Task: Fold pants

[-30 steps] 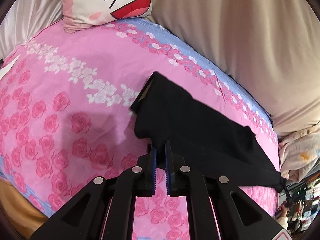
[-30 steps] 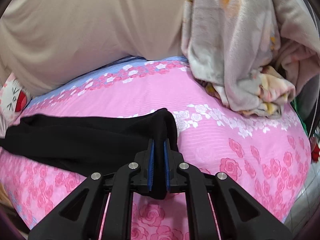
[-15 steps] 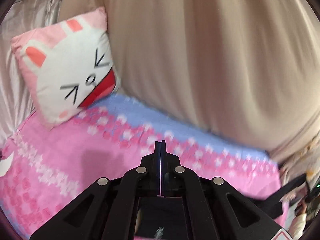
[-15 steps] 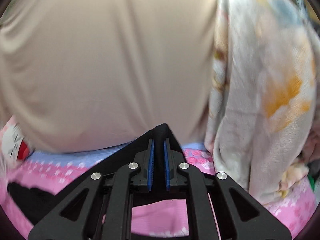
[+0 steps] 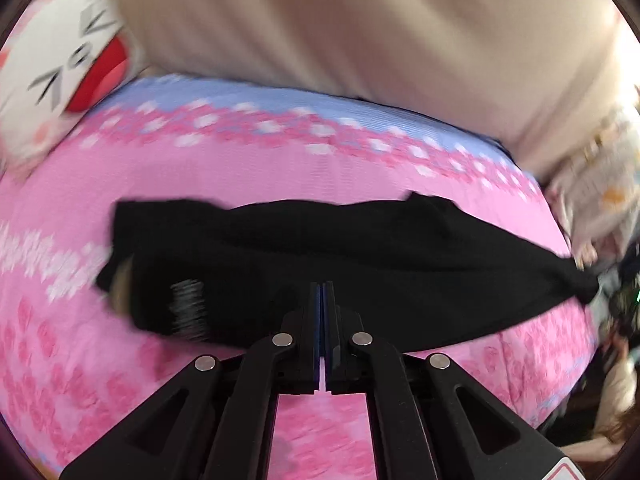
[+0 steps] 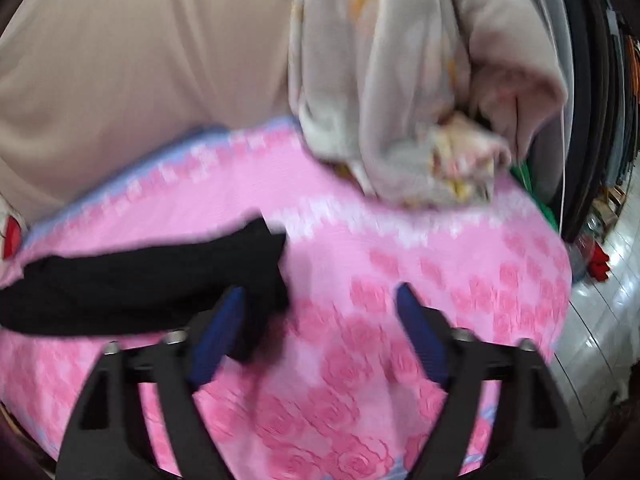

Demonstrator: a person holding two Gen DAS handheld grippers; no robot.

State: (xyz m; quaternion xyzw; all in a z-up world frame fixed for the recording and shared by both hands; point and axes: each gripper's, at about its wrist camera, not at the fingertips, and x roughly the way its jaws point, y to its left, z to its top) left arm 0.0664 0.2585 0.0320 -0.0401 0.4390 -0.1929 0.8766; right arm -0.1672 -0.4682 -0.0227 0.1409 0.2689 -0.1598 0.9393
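Fold pass done: pants (image 5: 320,264) flat mid-bed (image 5: 280,172). R gripper (image 6: 320,300) just spread, empty; L gripper (image 5: 322,292) pressed together, empty. Next: re-grip end nr bed's right edge, fold again.

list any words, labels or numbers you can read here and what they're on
None can be read.
White label on the black pants, near: print too blurred.
Red-edged sticker on the left gripper, at: cut off by the frame.
Cushion: a cartoon face, no words.
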